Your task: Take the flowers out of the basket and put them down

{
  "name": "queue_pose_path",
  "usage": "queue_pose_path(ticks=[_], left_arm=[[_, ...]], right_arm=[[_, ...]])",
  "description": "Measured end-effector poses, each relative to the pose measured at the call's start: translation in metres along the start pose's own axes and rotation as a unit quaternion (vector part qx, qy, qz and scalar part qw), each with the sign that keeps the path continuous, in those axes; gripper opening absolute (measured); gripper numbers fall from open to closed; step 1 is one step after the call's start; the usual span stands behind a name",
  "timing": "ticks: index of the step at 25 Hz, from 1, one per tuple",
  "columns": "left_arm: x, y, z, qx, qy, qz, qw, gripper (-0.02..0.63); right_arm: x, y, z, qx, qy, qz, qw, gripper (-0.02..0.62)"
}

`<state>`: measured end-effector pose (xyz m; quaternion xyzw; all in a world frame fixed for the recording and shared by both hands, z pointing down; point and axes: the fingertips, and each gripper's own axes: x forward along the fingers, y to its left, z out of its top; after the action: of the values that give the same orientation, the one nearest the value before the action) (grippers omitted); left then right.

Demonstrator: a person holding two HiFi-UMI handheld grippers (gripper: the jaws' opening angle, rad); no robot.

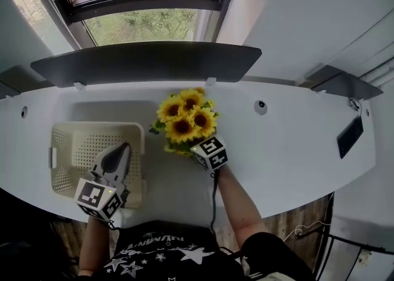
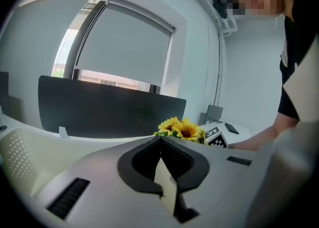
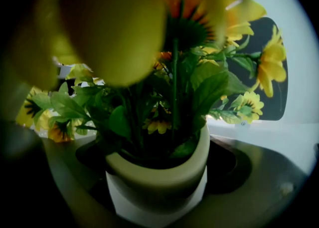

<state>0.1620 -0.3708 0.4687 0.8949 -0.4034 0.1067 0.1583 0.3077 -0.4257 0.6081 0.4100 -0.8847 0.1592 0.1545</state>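
Straight out from the front edge of the table (image 1: pixel 289 150), a bare forearm reaches to mid-surface with the right gripper (image 1: pixel 203 150). Its jaws are clamped on either side of the pot (image 3: pixel 159 172) that holds the flowers (image 1: pixel 186 120). The left gripper (image 1: pixel 126 149) hovers over the front right corner of the basket (image 1: pixel 92 127), its jaw tips pressed together. The flowers are outside the basket, just beside its right wall. Whether the pot rests on the table I cannot tell. A dark panel (image 1: pixel 148 61) runs along the back edge, with a window (image 1: pixel 148 24) behind it.
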Motion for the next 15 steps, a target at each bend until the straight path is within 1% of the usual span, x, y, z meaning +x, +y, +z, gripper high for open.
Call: queue_pose_path(ticks=[9, 12, 15], left_arm=[[0.001, 0.001, -0.002, -0.003, 0.006, 0.005, 1.0, 0.009], [0.0, 0.002, -0.007, -0.002, 0.006, 0.006, 1.0, 0.009], [0.001, -0.001, -0.006, -0.002, 0.009, 0.009, 0.9999, 0.009]], right_arm=[[0.009, -0.007, -0.005, 0.011, 0.006, -0.009, 1.0, 0.546], [0.014, -0.011, -0.004, -0.009, 0.01, -0.021, 1.0, 0.546], [0.017, -0.007, -0.004, -0.029, 0.017, -0.023, 0.999, 0.545]])
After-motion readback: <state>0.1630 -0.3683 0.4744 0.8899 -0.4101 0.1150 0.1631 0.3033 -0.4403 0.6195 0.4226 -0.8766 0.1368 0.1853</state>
